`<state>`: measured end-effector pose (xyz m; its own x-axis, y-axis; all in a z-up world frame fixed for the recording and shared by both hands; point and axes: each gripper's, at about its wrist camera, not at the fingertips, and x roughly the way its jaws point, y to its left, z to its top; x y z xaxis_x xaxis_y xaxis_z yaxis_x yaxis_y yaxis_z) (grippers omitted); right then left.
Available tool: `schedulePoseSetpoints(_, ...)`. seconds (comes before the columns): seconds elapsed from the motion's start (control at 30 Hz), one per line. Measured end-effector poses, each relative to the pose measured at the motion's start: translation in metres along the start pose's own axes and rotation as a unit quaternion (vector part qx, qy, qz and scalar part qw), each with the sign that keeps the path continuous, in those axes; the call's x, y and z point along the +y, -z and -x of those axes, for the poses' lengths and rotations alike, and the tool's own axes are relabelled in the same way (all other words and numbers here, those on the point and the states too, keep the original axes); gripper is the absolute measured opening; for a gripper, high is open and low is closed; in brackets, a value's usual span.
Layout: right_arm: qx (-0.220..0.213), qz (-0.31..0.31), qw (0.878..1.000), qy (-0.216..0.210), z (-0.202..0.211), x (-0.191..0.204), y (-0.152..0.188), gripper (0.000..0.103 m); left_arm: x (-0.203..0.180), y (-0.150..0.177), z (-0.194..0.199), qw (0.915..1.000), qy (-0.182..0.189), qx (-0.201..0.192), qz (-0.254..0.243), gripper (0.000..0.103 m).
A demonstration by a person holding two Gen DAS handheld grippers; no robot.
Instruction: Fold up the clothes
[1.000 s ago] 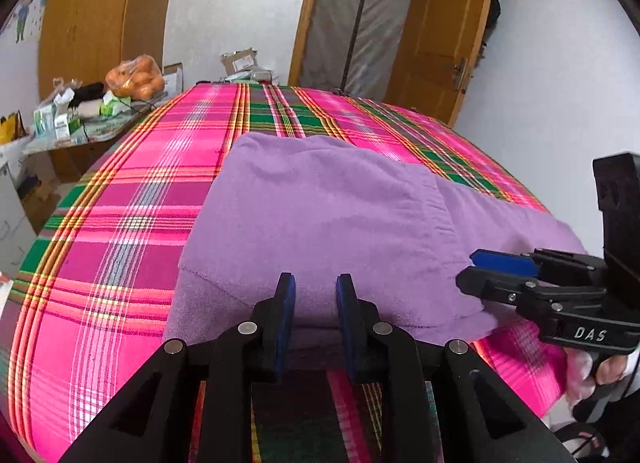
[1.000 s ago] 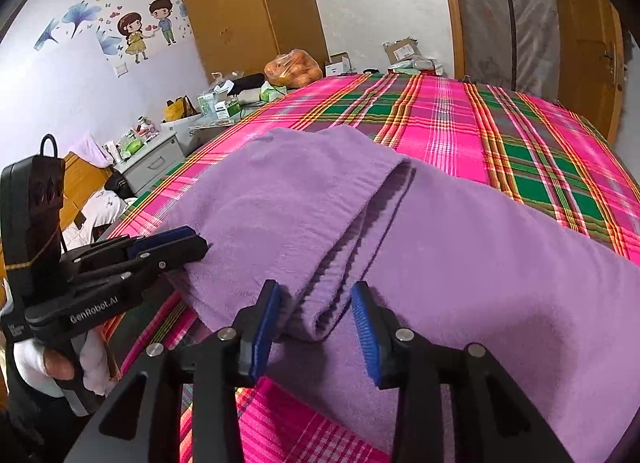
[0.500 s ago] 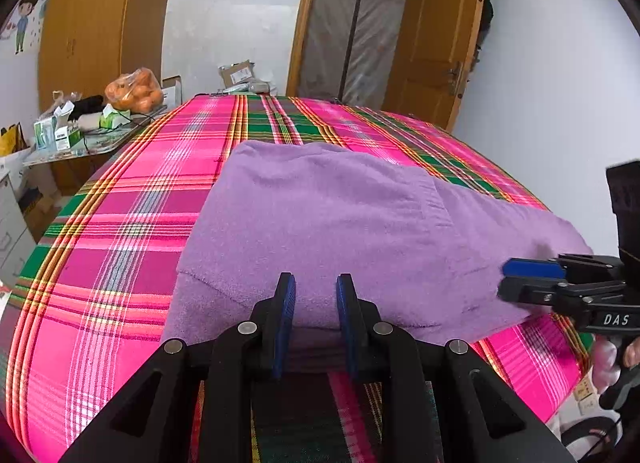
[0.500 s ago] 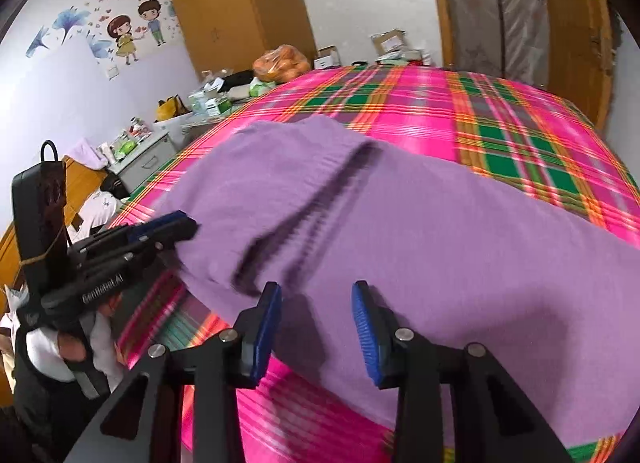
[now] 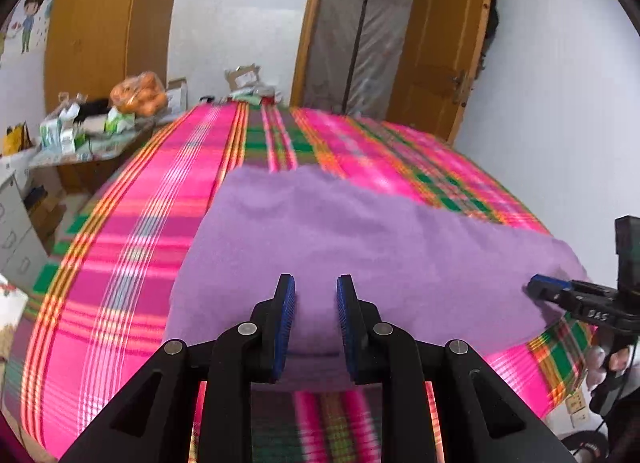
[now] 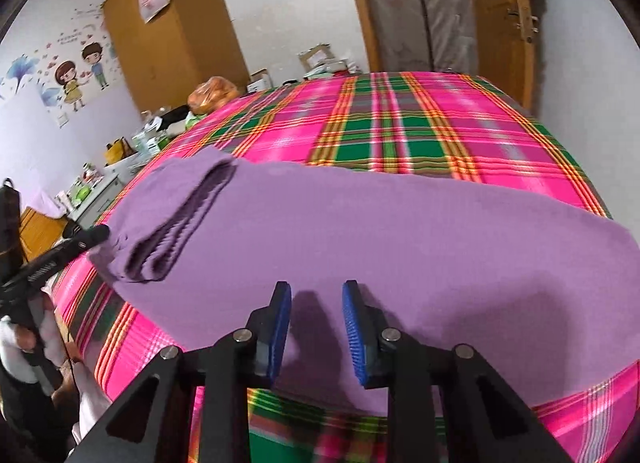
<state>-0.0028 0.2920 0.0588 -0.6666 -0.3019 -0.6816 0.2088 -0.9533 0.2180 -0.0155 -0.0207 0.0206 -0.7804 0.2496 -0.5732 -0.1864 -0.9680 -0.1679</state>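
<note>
The soft purple fleece garment [image 6: 380, 231] lies along the near edge of the pink-and-green plaid bed [image 6: 400, 115], one end already doubled over at the frame's left. The left hand-held gripper [image 5: 312, 317] pinches that folded end; the right hand-held gripper [image 6: 316, 327], jaws just narrowing, stands spread over unfolded cloth. Most folding probably remains.

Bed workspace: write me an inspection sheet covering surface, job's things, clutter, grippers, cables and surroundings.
Surface: plaid bedsheet, pink and green, lying flat.
Job's things: purple garment, partly folded, near the bed's front edge.
Clutter: bag of oranges and cartons on the side table.
Grippers: left gripper clamped on the garment's folded edge; right gripper open above the cloth, its jaws have just been closing, nothing pinched.
Cables: thin cord hanging below the left gripper.
Surroundings: wardrobe, open door, cartoon wall stickers.
</note>
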Motion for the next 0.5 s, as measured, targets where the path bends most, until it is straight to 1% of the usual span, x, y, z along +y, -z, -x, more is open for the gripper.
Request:
schedulePoseSetpoints(0.07,-0.001,-0.003,1.000,0.006,0.000,-0.005,-0.001,0.027,-0.008,-0.006,-0.001,1.0000,0.003,-0.002,-0.007,0.022)
schedulePoseSetpoints(0.17,-0.002,-0.004,1.000,0.013,0.000,-0.009,-0.004,0.027,-0.019,-0.009,-0.008,0.9998,0.001,0.007,-0.020,0.022)
schedulePoseSetpoints(0.37,-0.006,0.005,1.000,0.020,-0.001,-0.009,-0.002,0.027,-0.035,-0.004,-0.024,0.9988,0.004,0.032,-0.036,0.022)
schedulePoseSetpoints(0.5,-0.011,0.016,1.000,0.024,-0.002,-0.008,0.000,0.028,-0.036,0.001,-0.031,0.9984,-0.001,0.043,-0.038,0.022)
